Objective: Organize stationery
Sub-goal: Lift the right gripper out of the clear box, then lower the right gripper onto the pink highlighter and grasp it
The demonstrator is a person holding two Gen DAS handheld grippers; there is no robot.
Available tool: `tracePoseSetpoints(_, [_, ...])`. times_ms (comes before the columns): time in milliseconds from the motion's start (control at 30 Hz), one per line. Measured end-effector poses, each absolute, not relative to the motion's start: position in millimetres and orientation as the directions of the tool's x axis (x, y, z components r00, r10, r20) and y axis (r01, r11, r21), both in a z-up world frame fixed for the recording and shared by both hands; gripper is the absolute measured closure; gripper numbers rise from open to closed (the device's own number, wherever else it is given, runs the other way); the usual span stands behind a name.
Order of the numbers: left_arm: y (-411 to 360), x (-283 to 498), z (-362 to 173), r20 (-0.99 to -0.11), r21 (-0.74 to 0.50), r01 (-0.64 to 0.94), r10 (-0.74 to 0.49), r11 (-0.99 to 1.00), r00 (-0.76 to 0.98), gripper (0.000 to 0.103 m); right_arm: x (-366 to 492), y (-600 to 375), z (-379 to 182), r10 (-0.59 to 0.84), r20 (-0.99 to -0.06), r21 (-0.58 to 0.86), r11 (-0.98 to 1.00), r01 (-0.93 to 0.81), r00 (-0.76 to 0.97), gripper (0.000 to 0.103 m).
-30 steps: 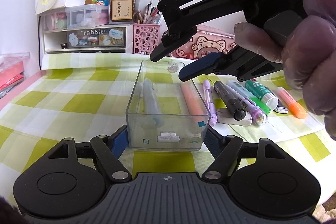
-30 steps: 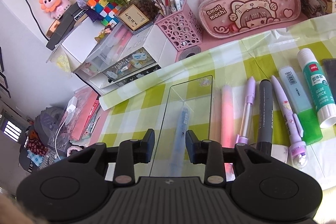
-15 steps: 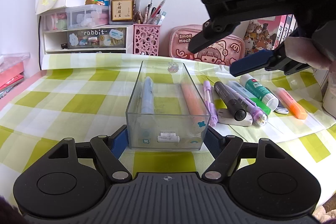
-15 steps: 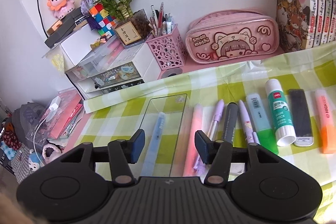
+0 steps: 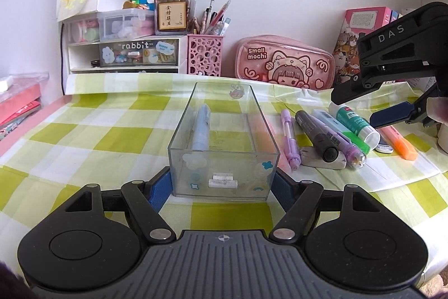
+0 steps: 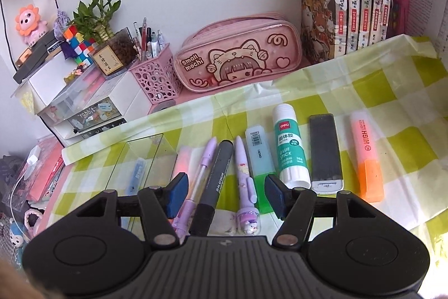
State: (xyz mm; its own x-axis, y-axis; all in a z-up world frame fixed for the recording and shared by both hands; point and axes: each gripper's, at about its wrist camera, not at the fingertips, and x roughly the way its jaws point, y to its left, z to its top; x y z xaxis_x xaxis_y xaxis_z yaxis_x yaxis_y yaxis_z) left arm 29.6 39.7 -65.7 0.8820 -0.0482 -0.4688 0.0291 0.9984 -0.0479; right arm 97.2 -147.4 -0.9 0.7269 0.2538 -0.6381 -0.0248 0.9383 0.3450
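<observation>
One blue pen [image 5: 201, 128] is already lying inside the clear box [image 5: 224, 153], which is clamped at its near end by the fingers of the left gripper [image 5: 221, 187]; the right gripper [image 6: 225, 194] has swung away from the box to the row beside it on the table, its fingers having just been opening, with nothing pressed between them; they hover over the grey marker [image 6: 217, 181] and purple pens; a next pick is judged likely; the pink pencil case [image 6: 238, 58] is seen behind.
</observation>
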Motion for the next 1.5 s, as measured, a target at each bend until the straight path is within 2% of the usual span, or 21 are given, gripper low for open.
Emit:
tracePoseSetpoints(67, [39.2, 28.9, -66.3, -0.466, -0.045, 0.027, -0.045, 0.999, 0.884, 0.030, 97.3, -142.2, -0.4, 0.288, -0.620, 0.357, 0.932, -0.065, 0.730, 0.047])
tracePoseSetpoints(233, [38.9, 28.2, -66.4, -0.463, -0.040, 0.025, -0.041, 0.999, 0.886, 0.030, 109.4, -122.2, -1.9, 0.388, -0.589, 0.390, 0.905, -0.171, 0.709, 0.079])
tracePoseSetpoints(300, [39.9, 26.3, -66.5, -0.461, -0.036, 0.021, -0.036, 0.999, 0.887, 0.030, 116.7, -114.8, -7.8, 0.388, -0.601, 0.383, 0.907, -0.175, 0.699, 0.082])
tracePoseSetpoints(533, [47.7, 21.2, -67.0, -0.456, -0.035, 0.007, -0.023, 0.999, 0.890, 0.030, 131.7, -106.6, -32.4, 0.405, -0.652, 0.413, 0.899, -0.149, 0.641, 0.082])
tracePoseSetpoints(1067, [55.1, 16.5, -68.3, -0.445, -0.041, 0.008, -0.025, 0.999, 0.895, 0.030, 132.4, -91.8, -33.5, 0.400, -0.636, 0.338, 0.913, -0.228, 0.660, 0.080])
tracePoseSetpoints(1300, [56.9, 15.5, -68.9, -0.441, -0.049, 0.010, -0.030, 0.999, 0.897, 0.030, 129.6, -93.6, -34.7, 0.453, -0.617, 0.387, 0.887, -0.254, 0.643, 0.080])
tracePoseSetpoints(1400, [57.4, 16.0, -68.7, -0.441, -0.053, 0.008, -0.031, 0.999, 0.897, 0.030, 129.7, -97.5, -34.7, 0.454, -0.618, 0.395, 0.885, -0.245, 0.642, 0.075])
tracePoseSetpoints(1500, [57.7, 16.3, -68.5, -0.441, -0.058, 0.004, -0.029, 0.998, 0.897, 0.030, 130.8, -103.5, -34.8, 0.459, -0.615, 0.417, 0.879, -0.230, 0.641, 0.074])
